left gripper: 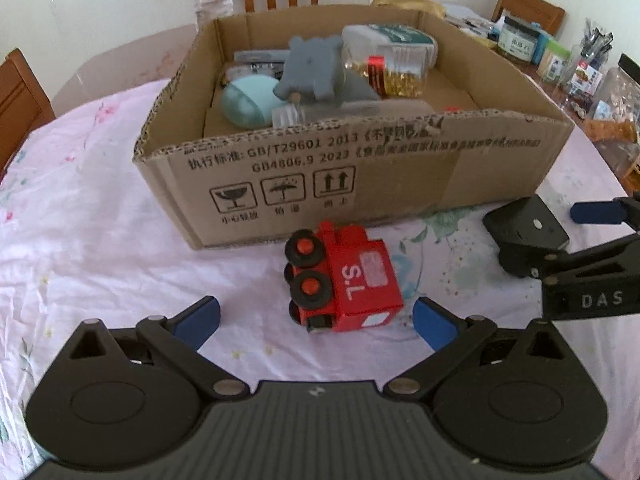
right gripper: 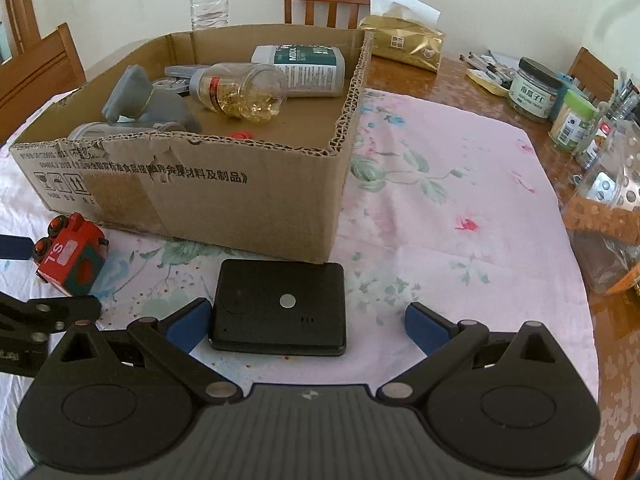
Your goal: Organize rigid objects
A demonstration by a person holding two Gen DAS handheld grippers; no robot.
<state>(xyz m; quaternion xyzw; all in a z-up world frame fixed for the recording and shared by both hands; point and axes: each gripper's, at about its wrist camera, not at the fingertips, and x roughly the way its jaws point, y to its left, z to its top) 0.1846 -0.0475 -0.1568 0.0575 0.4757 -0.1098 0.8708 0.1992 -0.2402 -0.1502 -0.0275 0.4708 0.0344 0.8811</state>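
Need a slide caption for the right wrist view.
Open right gripper poised around a flat black device beside the cardboard box on a floral tablecloth.

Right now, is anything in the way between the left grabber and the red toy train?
No. The left gripper is open, and the red toy train lies on its side right ahead of its fingers, only bare tablecloth between. The cardboard box sits just behind the train.

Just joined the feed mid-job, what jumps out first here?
A cut-down cardboard box full of bottles and oddments fills the table's middle. In front of it, a red toy train lies on its side between the open left gripper; a flat black device sits before the open right gripper.
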